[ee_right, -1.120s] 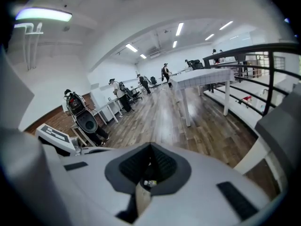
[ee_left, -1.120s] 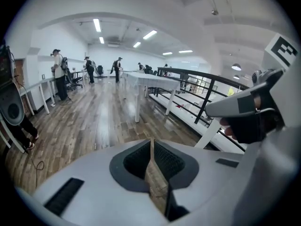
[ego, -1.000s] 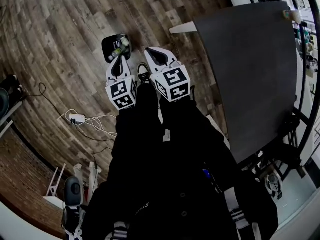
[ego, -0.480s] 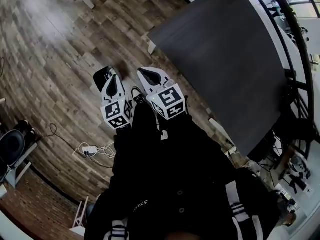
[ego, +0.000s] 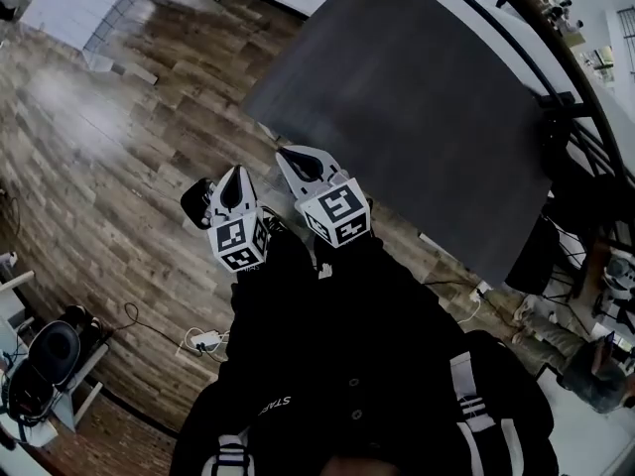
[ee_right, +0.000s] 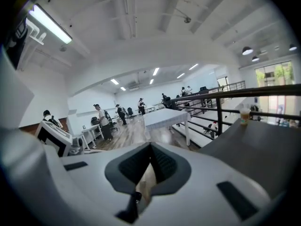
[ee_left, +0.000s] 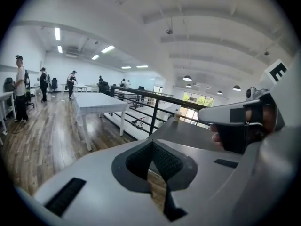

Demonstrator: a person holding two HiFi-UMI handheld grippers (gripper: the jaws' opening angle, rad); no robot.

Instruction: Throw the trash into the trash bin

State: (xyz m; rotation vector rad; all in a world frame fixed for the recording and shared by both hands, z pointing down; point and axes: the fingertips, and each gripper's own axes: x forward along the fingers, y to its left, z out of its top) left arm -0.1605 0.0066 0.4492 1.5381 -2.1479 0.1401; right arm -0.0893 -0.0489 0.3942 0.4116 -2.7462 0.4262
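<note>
In the head view both grippers are held side by side over the wooden floor, in front of the person's dark clothing. My left gripper is shut with nothing between its jaws. My right gripper is also shut and empty, and it shows with its hand at the right of the left gripper view. The black trash bin stands on the floor below, partly hidden behind the left gripper; I cannot see what is in it. No trash is in either gripper.
A large dark grey table stands ahead on the right, with a cup at its far edge. A black railing runs behind it. A white table and several people are farther off. A power strip with cables lies on the floor.
Both grippers have risen away from the bin, still shut. The head view has swung toward the dark table, and the bin now looks smaller and is mostly hidden behind the left gripper.
</note>
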